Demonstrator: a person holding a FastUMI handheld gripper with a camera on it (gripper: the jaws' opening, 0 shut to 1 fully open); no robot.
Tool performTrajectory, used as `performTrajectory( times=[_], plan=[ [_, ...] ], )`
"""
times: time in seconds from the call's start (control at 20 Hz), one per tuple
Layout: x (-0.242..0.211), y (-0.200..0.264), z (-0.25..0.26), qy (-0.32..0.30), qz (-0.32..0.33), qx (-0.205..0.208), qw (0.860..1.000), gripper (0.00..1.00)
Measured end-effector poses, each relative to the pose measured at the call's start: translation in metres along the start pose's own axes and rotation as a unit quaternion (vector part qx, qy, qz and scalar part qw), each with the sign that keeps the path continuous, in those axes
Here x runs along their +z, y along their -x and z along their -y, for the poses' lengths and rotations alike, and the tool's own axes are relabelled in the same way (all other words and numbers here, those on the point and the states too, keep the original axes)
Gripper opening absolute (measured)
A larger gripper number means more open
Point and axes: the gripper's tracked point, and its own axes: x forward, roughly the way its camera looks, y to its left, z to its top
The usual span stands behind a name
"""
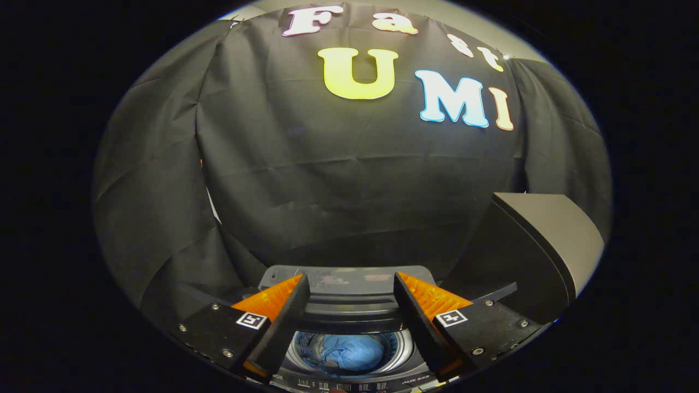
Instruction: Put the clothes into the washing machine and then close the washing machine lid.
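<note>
Gripper (349, 289): fingers apart, holding nothing, raised above the top-loading washing machine (349, 379) | Clothes: blue garment (349, 352) lies bunched in the middle of the drum, below and between the fingers | Lid (349, 278): folded up at the machine's back edge, open | Judged progress: loading done, closing lid remains

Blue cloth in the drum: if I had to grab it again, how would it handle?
The blue cloth lies bunched and creased in the drum, so it is probably floppy and light, sagging from a pinch. It should not roll or tip. The hand-held gripper is open above it, holding nothing.
</note>
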Motion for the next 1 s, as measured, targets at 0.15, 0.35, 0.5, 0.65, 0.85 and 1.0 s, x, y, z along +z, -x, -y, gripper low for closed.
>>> performTrajectory(
  times=[0.15, 0.35, 0.5, 0.65, 0.85, 1.0],
  plan=[
    [-0.028, 0.021, -0.011, -0.009, -0.010, 0.024, 1.000, 0.96],
    [-0.045, 0.071, -0.005, 0.023, 0.003, 0.034, 0.999, 0.96],
    [-0.050, 0.128, 0.010, 0.048, 0.042, 0.049, 0.997, 0.96],
    [-0.071, 0.199, 0.045, 0.076, 0.080, 0.055, 0.992, 0.97],
    [-0.116, 0.296, 0.108, 0.103, 0.113, 0.052, 0.987, 0.97],
    [-0.140, 0.365, 0.146, 0.092, 0.137, 0.055, 0.985, 0.97]
  ],
)
